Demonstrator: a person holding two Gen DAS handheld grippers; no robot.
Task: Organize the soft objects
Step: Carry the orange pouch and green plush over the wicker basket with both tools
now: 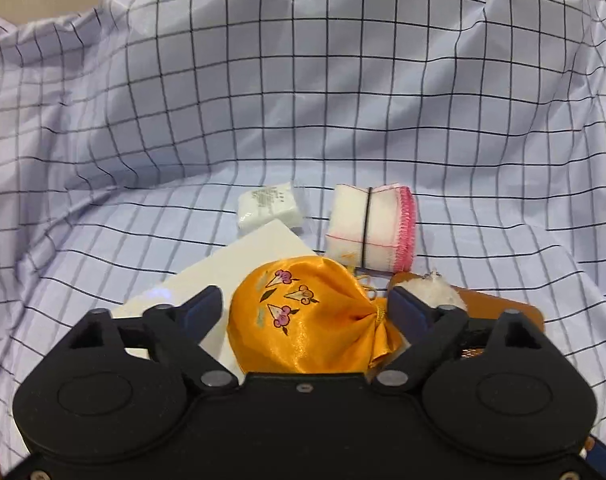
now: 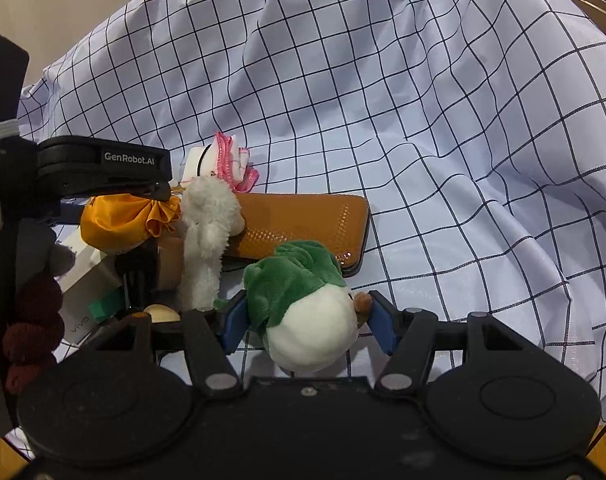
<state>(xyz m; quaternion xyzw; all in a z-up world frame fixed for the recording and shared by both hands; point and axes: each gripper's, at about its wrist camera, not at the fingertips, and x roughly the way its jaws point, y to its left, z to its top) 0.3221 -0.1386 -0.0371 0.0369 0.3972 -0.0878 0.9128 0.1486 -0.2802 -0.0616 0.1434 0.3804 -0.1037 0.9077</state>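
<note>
An orange satin pouch with pink flower prints lies on a white box. My left gripper straddles it: the right finger touches the gathered neck, and a thin gap shows at the left finger. In the right wrist view the same pouch sits under the left gripper's black housing. My right gripper is shut on a green and white plush bird, its blue pads against the toy's sides. A fluffy white plush leans on an orange case.
A folded white cloth with a pink hem, bound by a black band, and a white packet lie beyond the pouch. A dark red knitted item and a white vivo box sit at the left. Checked fabric covers everything around.
</note>
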